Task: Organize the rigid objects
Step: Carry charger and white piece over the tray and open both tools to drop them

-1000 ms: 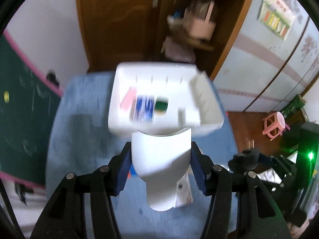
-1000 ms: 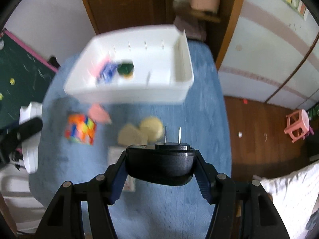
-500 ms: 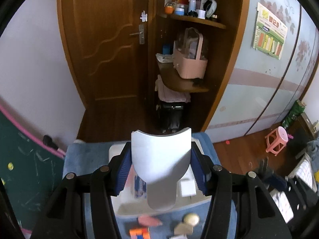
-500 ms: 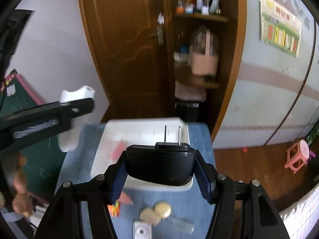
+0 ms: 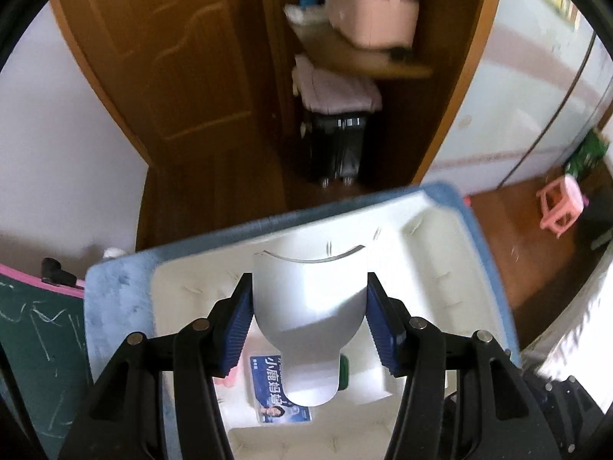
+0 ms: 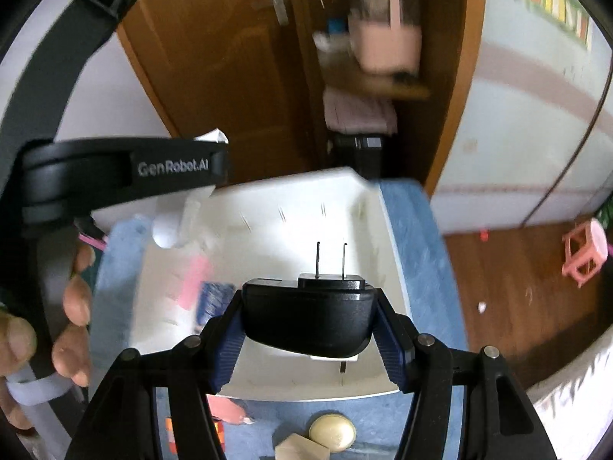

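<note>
the left gripper (image 5: 309, 316) clamps a white plastic scoop-shaped piece (image 5: 308, 306) and the right gripper (image 6: 308, 329) clamps a black plug adapter (image 6: 308, 312), both above the white tray (image 6: 268, 383) at the blue mat's (image 6: 421, 268) far edge.

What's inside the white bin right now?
In the white bin: a pink piece, a blue packet and something green. The held white scoop and black plug cover parts of the floor, so more may be hidden.
</note>
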